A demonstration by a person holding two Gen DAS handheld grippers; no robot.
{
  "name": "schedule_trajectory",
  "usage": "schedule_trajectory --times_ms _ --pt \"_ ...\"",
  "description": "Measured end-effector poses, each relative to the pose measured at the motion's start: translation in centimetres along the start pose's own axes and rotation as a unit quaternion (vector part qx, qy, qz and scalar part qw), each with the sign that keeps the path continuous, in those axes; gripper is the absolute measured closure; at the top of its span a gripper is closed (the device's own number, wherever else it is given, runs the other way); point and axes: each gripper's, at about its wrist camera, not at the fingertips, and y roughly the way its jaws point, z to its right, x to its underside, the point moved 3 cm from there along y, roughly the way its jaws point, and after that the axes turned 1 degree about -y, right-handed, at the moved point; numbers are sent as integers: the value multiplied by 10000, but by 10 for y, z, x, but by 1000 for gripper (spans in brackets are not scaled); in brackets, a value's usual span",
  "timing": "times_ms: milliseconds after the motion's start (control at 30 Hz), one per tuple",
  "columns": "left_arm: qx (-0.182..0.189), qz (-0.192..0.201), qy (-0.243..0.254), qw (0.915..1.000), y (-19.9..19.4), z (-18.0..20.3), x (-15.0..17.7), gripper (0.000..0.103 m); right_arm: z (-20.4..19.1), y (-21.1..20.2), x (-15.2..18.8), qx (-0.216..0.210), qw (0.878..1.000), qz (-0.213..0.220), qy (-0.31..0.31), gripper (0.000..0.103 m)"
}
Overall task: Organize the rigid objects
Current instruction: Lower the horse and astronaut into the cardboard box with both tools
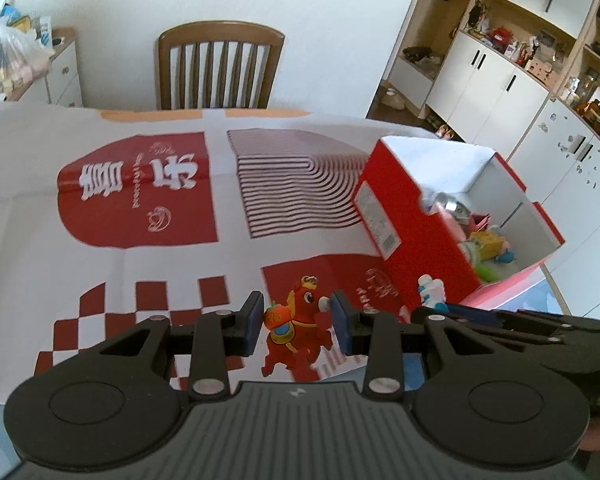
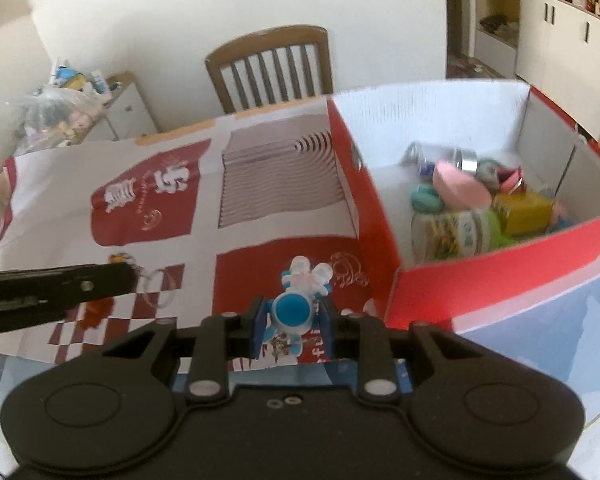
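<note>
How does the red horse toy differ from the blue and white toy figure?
The red horse toy is red with an orange pumpkin shape; the blue and white figure is white with a round blue patch. The horse sits in the left tongs, the figure in the right tongs. Both are small keychain toys, gripped outside the red box.

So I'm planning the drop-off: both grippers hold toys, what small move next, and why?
Probably carry the right gripper over the red box wall: its pads clamp the blue-and-white figure, and the open box beside it already holds other items.
</note>
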Motion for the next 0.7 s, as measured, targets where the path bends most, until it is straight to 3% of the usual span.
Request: schedule_trajectory --times_ms 267,700 --pt "-36 247 140 9996 -7 53 -21 68 41 -41 -29 -343 9986 361 -160 77" --pt "-29 446 332 9984 21 155 -55 67 152 -57 -70 -165 9981 453 -380 76"
